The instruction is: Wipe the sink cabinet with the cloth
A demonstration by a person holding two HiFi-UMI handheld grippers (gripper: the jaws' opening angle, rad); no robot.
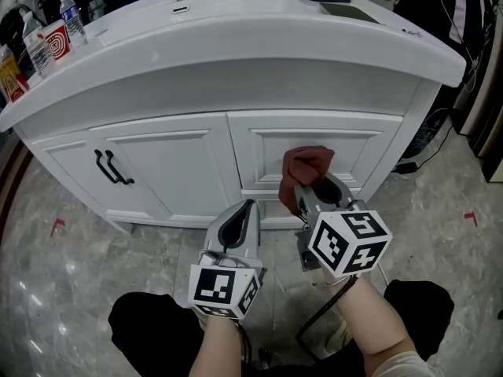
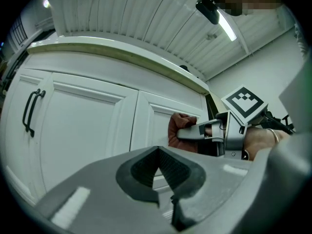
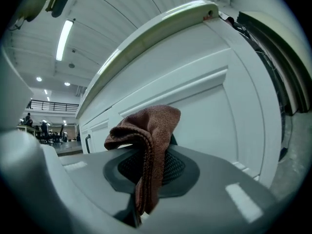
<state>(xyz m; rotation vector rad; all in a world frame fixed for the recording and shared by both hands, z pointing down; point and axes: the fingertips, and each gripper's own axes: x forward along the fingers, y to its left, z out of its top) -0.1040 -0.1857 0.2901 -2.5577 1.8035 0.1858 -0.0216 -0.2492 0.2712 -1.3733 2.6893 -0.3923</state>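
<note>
Cloth (image 3: 148, 130) clamped in right tongs (image 3: 151, 169), close to sink cabinet (image 1: 169, 163) door. Left tongs (image 2: 160, 162) closed together, empty. Only head view shows bottles (image 1: 35, 49) on tabletop (image 1: 259, 10).

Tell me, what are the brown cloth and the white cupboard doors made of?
The cloth looks like microfibre or terry: fuzzy, matte brown, drooping in soft folds. The cupboard doors look like painted wood or board, though I can't be sure: smooth, slightly glossy white with raised frames.
</note>
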